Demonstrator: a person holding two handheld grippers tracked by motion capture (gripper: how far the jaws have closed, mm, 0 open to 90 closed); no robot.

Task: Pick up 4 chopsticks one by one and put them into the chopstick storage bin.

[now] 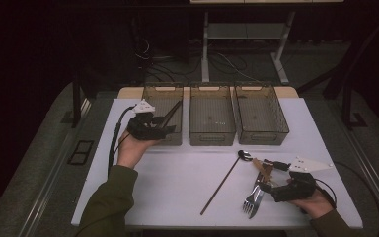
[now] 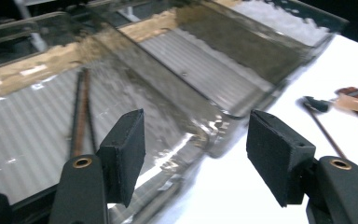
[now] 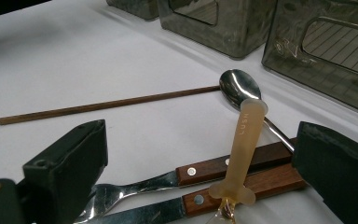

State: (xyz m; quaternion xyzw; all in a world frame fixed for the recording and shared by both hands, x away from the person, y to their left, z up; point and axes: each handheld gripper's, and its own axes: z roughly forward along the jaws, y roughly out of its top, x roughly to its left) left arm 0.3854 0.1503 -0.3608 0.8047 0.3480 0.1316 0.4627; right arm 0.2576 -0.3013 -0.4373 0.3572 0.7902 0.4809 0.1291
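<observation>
My left gripper [image 1: 168, 129] [image 2: 196, 158] is open and empty, hovering over the front corner of the left bin [image 1: 155, 101] [image 2: 23, 135]. A brown chopstick [image 1: 172, 112] [image 2: 78, 116] lies inside that bin. My right gripper [image 1: 266, 176] [image 3: 200, 163] is open at the table's front right, its jaws on either side of the wooden handles of a fork [image 1: 251, 200] [image 3: 214, 168] and a knife [image 3: 242, 189]. A beige plastic scoop [image 3: 242, 149] lies across those handles. A metal spoon [image 1: 245, 155] [image 3: 238, 86] and a second chopstick [image 1: 222, 183] [image 3: 107, 106] lie beside them.
Three translucent bins stand in a row at the back of the white table [image 1: 177, 173]; the middle bin [image 1: 211, 133] and the right bin [image 1: 261, 136] hold nothing I can see. A dark floor with cables and desk legs lies beyond.
</observation>
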